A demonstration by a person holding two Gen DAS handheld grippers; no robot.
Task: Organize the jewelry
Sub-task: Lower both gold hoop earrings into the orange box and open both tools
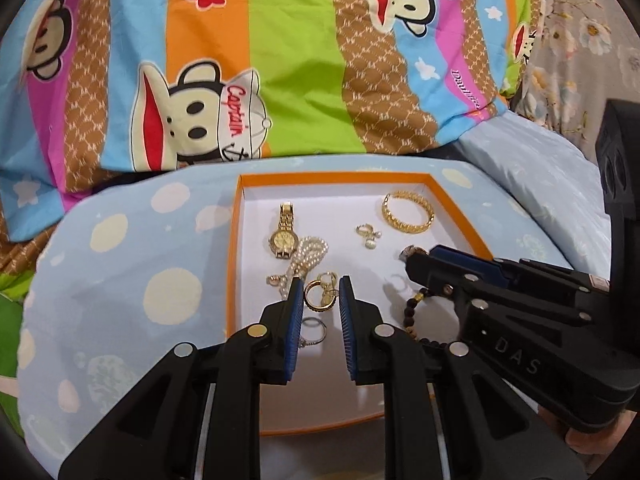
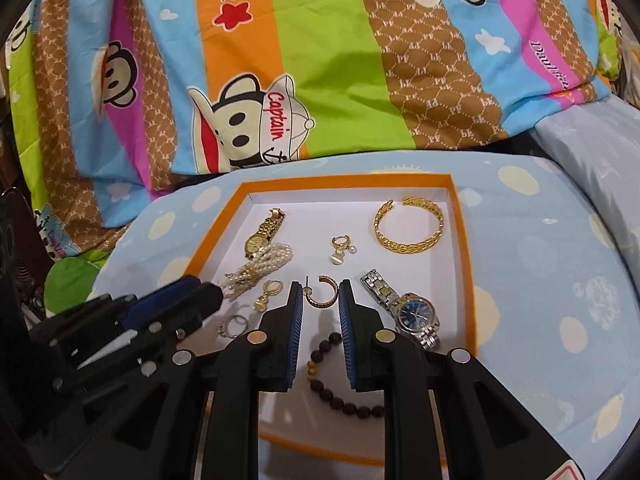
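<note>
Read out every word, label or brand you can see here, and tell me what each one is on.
"Captain": on the cartoon monkey's cap printed on the striped blanket.
"DAS": on the right hand-held gripper, along its black arm, in the left wrist view.
Pink-stripe script near the blanket's right edge: starts "Paul", the rest unclear.
Blue watch dial: too small to read.
</note>
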